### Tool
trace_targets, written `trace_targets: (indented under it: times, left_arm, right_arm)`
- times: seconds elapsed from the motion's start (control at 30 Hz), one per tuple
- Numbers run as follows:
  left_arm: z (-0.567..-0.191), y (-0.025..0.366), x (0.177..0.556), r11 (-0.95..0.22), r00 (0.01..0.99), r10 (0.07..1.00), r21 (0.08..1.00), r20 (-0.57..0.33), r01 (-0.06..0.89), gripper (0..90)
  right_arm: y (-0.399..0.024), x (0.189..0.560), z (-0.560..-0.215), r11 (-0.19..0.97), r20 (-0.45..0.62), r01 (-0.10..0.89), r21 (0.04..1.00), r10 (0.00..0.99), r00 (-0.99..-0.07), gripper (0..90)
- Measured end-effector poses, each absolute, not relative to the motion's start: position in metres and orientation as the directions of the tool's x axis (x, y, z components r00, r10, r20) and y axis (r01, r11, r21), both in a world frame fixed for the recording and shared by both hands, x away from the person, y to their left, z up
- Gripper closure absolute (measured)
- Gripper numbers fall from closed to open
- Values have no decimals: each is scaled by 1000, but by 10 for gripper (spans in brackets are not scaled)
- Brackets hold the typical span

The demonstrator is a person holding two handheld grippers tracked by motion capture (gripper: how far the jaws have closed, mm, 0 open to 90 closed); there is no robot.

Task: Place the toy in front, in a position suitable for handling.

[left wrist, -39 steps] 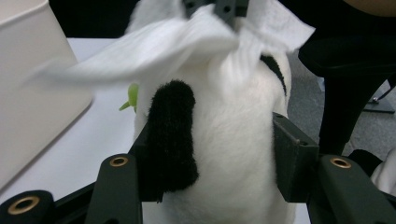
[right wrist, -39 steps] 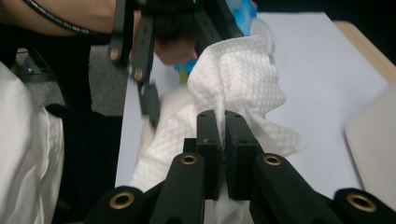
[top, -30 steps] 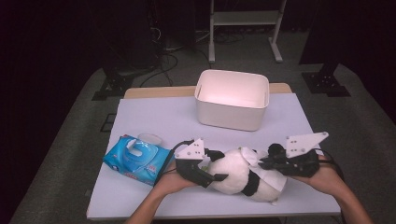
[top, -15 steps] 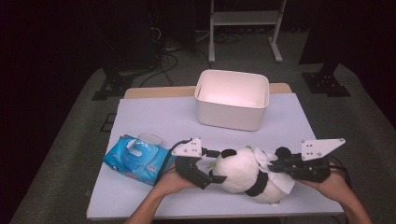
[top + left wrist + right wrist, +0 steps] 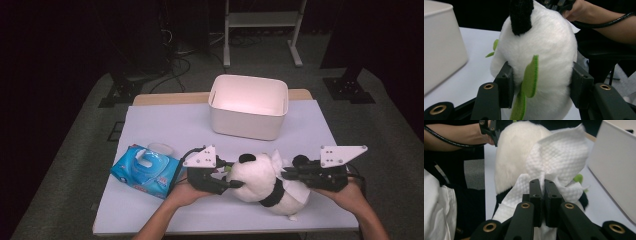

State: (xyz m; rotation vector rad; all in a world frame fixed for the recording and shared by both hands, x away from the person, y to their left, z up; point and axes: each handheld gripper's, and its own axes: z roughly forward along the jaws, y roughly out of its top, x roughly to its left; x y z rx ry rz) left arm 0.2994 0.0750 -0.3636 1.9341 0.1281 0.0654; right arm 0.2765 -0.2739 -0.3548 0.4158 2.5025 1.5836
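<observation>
The plush panda lies low and right of centre in the high view, on the surface. The left tool has just been closing and now clamps its white head. The right tool pinches a white wipe against it. Wiping looks to be in hand; the next move calls for rubbing while the head is steadied.

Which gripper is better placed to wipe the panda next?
Right. The right gripper is shut on the wipe, which lies against the panda. The left gripper has just closed around its head, steadying it.
</observation>
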Motion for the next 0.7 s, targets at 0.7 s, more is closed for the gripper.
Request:
trace_targets:
  times: [0.7]
  left_arm:
    - [-324, 96, 304, -387, 981, 190, 921, 26, 51, 260]
  right_arm:
    - [-244, 297, -380, 378, 61, 167, 911, 276, -959, 857]
